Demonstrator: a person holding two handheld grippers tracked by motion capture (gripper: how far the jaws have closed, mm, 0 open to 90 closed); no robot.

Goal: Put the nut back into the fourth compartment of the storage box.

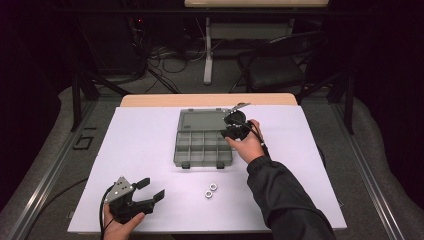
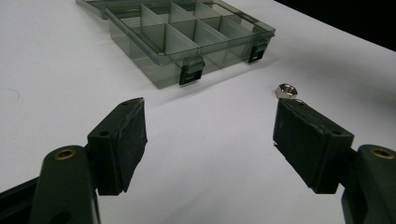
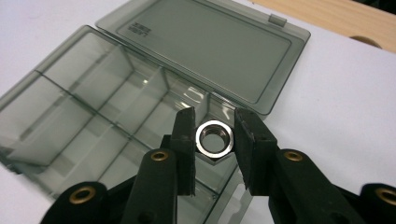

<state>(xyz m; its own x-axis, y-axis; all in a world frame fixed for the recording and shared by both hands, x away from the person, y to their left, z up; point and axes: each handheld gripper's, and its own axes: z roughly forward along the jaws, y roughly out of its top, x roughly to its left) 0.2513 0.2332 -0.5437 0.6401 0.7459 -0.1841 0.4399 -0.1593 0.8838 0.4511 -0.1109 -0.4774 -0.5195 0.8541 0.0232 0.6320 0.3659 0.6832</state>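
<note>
Right gripper [image 3: 214, 140] clamped on a steel nut [image 3: 214, 138], nut pinched flat side to flat side between the two pads, bore facing the camera. Held above the box [image 3: 93, 116], over the compartments along the box's hinge side, near the corner closest to the open lid [image 3: 205, 51]; exact compartment hard to tell, since the nut and jaws cover the dividers beneath. Seen from the high view at the box's far right corner [image 1: 235, 126], hand and dark sleeve reaching in from the near right.

Box of smoky clear plastic, lid folded flat behind it on the white sheet over the desk [image 1: 150, 150], two latches on the near wall.

Two more nuts [image 1: 210, 190] lying loose on the sheet, just in front of the box's near right corner, side by side and close together. One of them visible just past the right pad in the left gripper view [image 2: 286, 90].

Left gripper [image 2: 210, 140] released, jaws spread wide with nothing between the pads, sitting well in front of the box and to its left, pointing toward it.
</note>
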